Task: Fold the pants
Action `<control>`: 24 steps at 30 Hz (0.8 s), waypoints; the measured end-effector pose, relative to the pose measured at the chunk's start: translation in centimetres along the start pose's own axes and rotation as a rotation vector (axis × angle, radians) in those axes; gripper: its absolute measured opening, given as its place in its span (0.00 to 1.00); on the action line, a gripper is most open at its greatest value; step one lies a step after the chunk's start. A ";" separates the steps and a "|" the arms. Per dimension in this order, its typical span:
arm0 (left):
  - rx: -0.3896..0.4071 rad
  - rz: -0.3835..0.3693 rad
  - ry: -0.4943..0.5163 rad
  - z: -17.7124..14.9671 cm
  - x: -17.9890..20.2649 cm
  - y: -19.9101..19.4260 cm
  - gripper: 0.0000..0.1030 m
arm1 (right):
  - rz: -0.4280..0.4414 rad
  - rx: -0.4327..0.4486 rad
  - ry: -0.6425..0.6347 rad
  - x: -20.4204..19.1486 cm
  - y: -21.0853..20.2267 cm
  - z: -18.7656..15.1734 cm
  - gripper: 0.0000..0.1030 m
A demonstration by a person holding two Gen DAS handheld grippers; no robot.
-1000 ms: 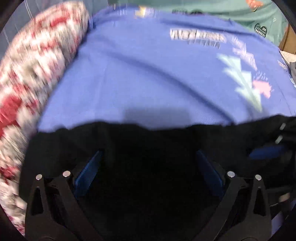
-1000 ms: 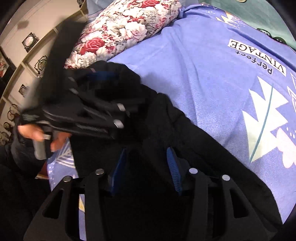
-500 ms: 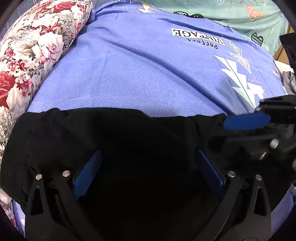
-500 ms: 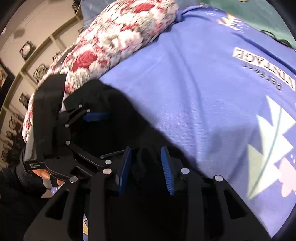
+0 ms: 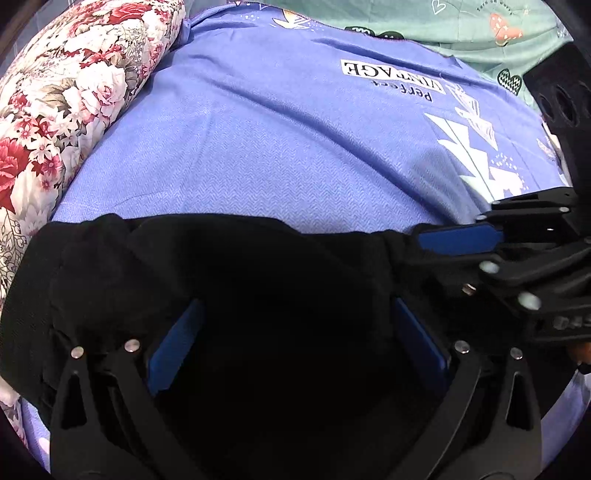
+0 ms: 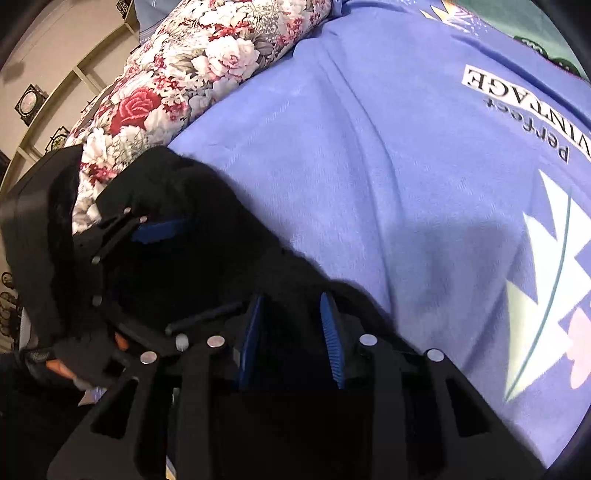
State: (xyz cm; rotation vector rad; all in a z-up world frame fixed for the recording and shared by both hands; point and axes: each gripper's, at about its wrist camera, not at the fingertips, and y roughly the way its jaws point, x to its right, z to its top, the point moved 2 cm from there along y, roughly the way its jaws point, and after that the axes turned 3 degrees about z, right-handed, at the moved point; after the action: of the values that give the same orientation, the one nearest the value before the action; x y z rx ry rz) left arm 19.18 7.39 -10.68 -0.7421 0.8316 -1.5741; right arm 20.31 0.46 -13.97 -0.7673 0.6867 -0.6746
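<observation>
Black pants [image 5: 240, 258] lie bunched on a blue bedsheet [image 5: 295, 140], their edge running across the left wrist view. My left gripper [image 5: 295, 306] stands open, its blue pads [image 5: 173, 343] wide apart and the black cloth spread between them. At the right end of that edge sits my right gripper [image 5: 436, 247]. In the right wrist view the right gripper [image 6: 291, 299] has its jaws closing, narrow, with a fold of the pants [image 6: 221, 229] between the pads. The left gripper [image 6: 159, 236] shows at the left, on the same cloth.
A flowered pillow [image 5: 74, 103] lies along the left of the sheet. A green patterned cover [image 5: 480, 33] lies at the far end. A wall with shelves [image 6: 55, 92] is beyond the pillow. A hand [image 6: 55, 365] holds the left gripper's handle.
The right gripper moved in along the pants edge toward the left gripper and its jaws narrowed around the cloth. The left gripper stayed wide and nearly still.
</observation>
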 end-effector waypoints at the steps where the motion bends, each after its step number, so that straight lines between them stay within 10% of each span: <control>1: 0.005 -0.005 -0.007 -0.1 -0.2 -0.3 0.98 | -0.015 0.001 -0.011 -0.2 0.1 0.1 0.11; 7: 0.011 0.053 -0.016 -2.1 -3.4 -1.8 0.98 | -0.131 0.194 -0.122 -1.6 -4.8 1.5 0.06; 18: -0.008 0.055 -0.006 -2.7 -3.7 -2.0 0.98 | -0.534 0.275 -0.158 3.3 -1.9 2.7 0.00; 24: 0.059 0.090 -0.027 -3.0 -5.1 -5.0 0.98 | -0.252 0.242 -0.071 2.3 -6.6 -0.7 0.00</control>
State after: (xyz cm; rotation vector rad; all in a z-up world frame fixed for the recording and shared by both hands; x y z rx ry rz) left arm 14.79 13.29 -8.22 -0.6730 0.7850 -1.4991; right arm 19.22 -5.09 -9.83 -0.6547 0.4367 -0.9367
